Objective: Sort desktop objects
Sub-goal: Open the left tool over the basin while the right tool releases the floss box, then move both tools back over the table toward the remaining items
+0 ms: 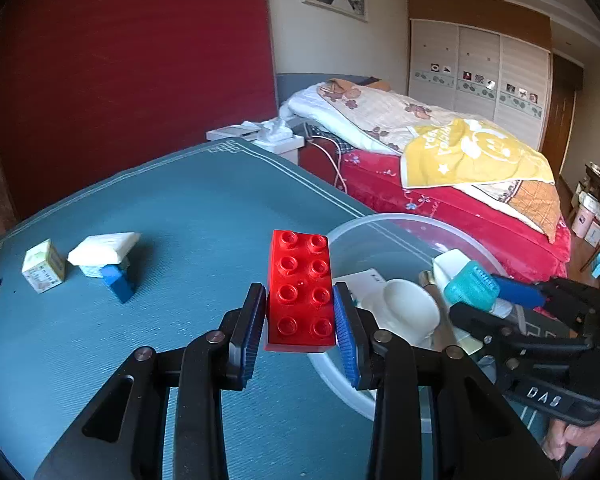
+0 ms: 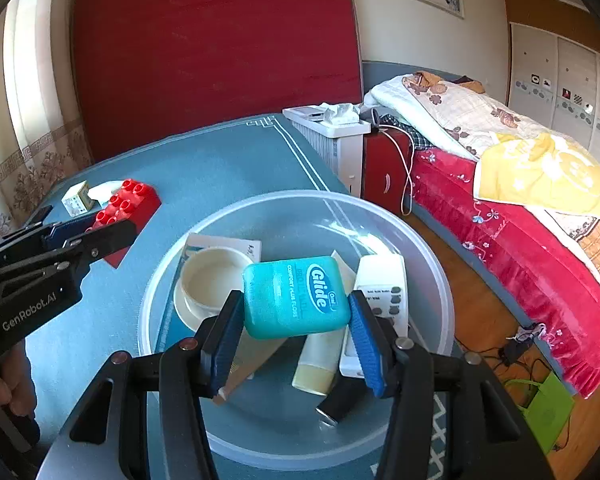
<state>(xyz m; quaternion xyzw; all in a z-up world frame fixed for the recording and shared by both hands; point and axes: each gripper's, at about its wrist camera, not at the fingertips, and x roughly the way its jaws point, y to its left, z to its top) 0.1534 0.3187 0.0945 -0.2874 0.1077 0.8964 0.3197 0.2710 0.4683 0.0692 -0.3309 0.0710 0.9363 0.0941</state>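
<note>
The left gripper (image 1: 300,316) is clamped on a red building brick (image 1: 300,292), its blue pads pressed against the brick's long sides, studs facing up. The brick is held clear of the counter (image 1: 180,208), just beside the near rim of the clear plastic bowl (image 1: 380,228). The right gripper (image 2: 296,320) is closed on a teal floss box (image 2: 296,296), which is carried over the middle of the bowl. Beneath it, a cream jar lid (image 2: 212,280), a white remote (image 2: 384,284), a pale tube (image 2: 320,364) and a card are seen lying in the bowl. Farther off on the counter, a small carton (image 1: 44,266), a white packet (image 1: 104,248) and a blue block (image 1: 118,280) remain unsorted.

The step in hand is judged to be delivery into the bowl. For the floss box, only a release over the pile appears to be needed; the brick must first be brought across the rim before it is let go.
</note>
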